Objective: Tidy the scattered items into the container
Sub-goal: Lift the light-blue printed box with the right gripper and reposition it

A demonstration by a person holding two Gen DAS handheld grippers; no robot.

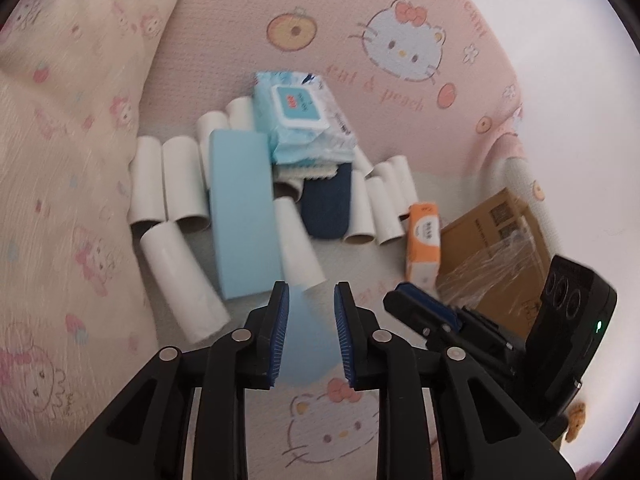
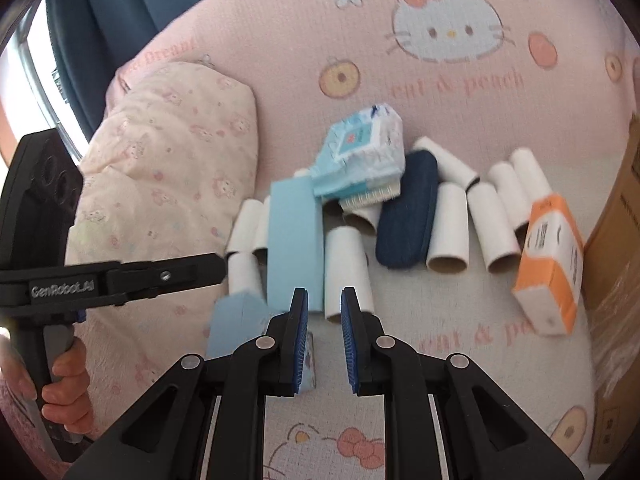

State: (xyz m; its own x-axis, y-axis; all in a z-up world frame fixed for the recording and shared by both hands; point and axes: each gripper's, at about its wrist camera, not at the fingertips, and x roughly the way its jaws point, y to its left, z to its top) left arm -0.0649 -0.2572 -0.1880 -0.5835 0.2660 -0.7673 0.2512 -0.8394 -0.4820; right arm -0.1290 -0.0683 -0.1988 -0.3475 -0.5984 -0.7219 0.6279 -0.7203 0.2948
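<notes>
The left tongs stand narrow with a small light blue block between the pads, apparently gripped. The right tongs are closed down to a slit with nothing in them.

The block probably goes to the cardboard box, the likely container, which lies to the right of both tongs. Carry it level past the right tongs, keep the grip firm, and clear the loose plastic film on the box before letting go.

Just ahead of the left tongs lie a long light blue box and white paper tubes. Farther out are a navy case and a wet wipes pack. An orange carton lies ahead to the right, beside the cardboard box. All rest on the bed's pink sheet.

The right wrist view shows the block's boxy shape from outside and the hand on the left handle. The left wrist view shows the block filling the gap, and more of the cardboard box.
</notes>
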